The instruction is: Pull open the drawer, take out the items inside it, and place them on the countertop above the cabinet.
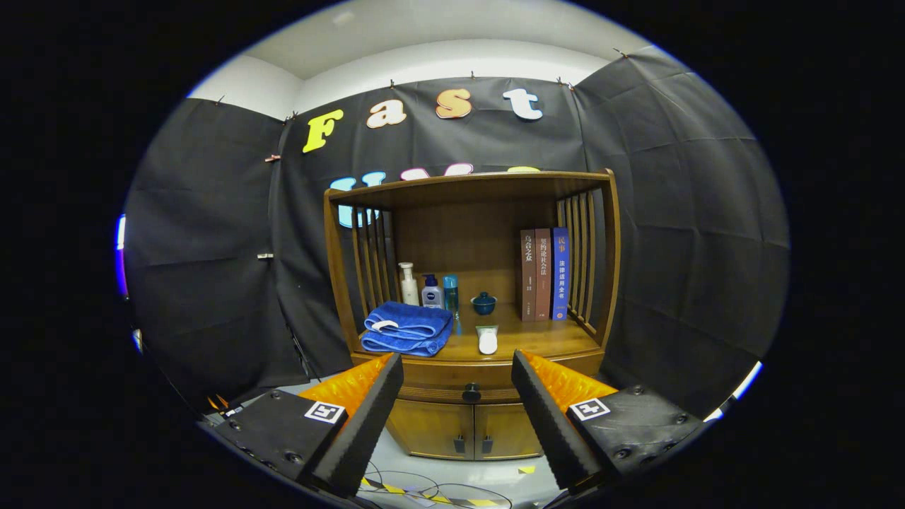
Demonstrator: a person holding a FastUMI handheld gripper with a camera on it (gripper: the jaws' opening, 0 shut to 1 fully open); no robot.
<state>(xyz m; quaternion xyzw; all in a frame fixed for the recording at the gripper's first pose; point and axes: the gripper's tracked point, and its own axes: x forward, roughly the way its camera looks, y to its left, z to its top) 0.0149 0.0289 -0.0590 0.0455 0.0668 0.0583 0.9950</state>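
Note:
A wooden cabinet point(470, 283) stands beyond my fingers. Its drawer point(438, 387) is shut, with a dark round knob point(471, 392) at its middle. My gripper point(457, 367) is open, nothing between its fingers, and the knob lies just ahead between the two black fingertips point(385, 378). Above the drawer is the countertop point(537, 339). A folded blue towel point(409, 328) lies on its left part and a small white object point(487, 341) lies near its front middle. The drawer's inside is hidden.
At the countertop's back stand three bottles point(428, 288), a small dark teal lidded cup point(484, 303) and three upright books point(543, 273). Two small doors point(470, 430) sit under the drawer. Cables and yellow-black tape point(424, 491) lie on the floor in front.

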